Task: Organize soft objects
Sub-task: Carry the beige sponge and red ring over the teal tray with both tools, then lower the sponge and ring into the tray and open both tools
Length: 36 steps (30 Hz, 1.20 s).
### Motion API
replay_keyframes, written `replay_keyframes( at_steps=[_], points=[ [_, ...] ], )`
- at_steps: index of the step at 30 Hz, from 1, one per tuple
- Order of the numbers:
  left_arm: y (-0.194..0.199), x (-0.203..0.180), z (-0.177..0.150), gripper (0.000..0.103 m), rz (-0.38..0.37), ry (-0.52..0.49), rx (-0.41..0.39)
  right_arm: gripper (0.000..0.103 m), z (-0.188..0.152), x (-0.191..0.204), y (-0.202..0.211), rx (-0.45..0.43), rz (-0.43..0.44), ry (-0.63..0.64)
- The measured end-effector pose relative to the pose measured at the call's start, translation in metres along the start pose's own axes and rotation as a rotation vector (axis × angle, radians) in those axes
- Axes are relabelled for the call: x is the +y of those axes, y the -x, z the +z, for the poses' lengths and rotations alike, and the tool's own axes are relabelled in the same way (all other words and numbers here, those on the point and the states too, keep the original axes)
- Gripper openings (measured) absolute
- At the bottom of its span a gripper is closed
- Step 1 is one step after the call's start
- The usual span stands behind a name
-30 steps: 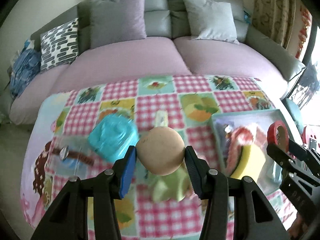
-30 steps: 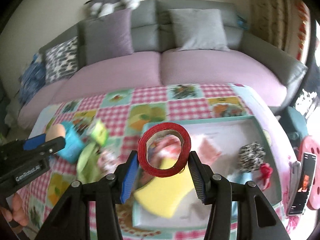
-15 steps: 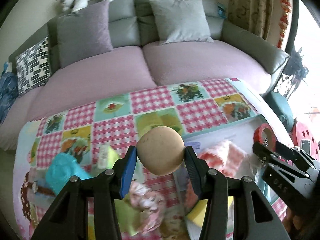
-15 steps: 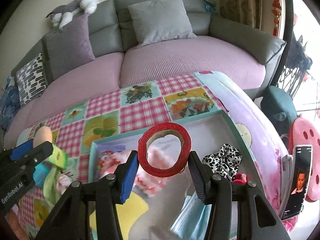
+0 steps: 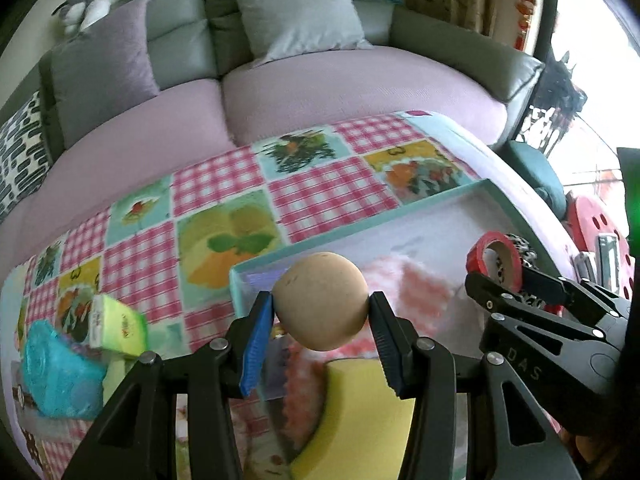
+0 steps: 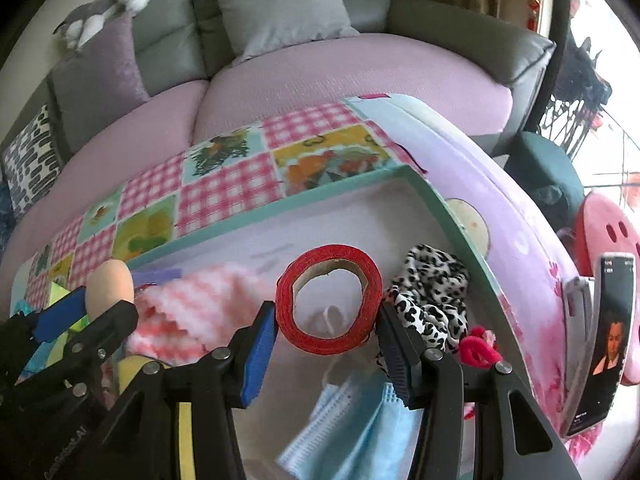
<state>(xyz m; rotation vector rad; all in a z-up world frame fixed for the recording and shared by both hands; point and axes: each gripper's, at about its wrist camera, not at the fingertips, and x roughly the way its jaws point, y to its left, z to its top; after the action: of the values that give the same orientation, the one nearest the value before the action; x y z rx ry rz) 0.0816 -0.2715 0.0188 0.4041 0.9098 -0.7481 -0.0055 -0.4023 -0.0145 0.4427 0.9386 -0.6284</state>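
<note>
My left gripper [image 5: 320, 312] is shut on a tan soft ball [image 5: 322, 300] and holds it above the near left corner of the teal-rimmed tray [image 5: 360, 224]. My right gripper [image 6: 326, 320] is shut on a red tape roll [image 6: 329, 304] and holds it over the tray's middle [image 6: 280, 204]. In the tray lie a pink-white fluffy cloth [image 6: 192, 312], a yellow sponge [image 5: 360, 412], a leopard scrunchie [image 6: 432, 296], a red hair tie [image 6: 478, 346] and a blue face mask [image 6: 344, 432]. The right gripper with the roll also shows in the left wrist view [image 5: 500, 268].
A green box [image 5: 116, 328] and a blue plastic pack [image 5: 56, 376] lie on the checked tablecloth [image 5: 320, 196] left of the tray. A phone [image 6: 604, 340] stands at the right table edge. A grey and pink sofa [image 5: 320, 80] with cushions runs behind the table.
Both grippers have moved right and forward over the tray, each still holding its object. The green box and blue pack have slid to the left of the left wrist view.
</note>
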Motion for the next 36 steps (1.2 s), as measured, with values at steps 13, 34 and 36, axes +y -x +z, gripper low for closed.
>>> replay_keyframes(
  at_steps=[13,34,36],
  points=[
    [-0.007,-0.027,-0.001,0.051,-0.067,-0.069,0.02,0.054,-0.001,-0.013,0.012,-0.018,-0.02,-0.023],
    [0.011,-0.016,0.001,0.065,-0.079,-0.013,0.044,0.055,0.0,-0.012,0.024,-0.026,0.0,-0.005],
    [0.015,-0.012,0.002,0.065,-0.063,-0.006,0.034,0.058,0.0,-0.01,0.027,-0.034,0.001,0.005]
  ],
)
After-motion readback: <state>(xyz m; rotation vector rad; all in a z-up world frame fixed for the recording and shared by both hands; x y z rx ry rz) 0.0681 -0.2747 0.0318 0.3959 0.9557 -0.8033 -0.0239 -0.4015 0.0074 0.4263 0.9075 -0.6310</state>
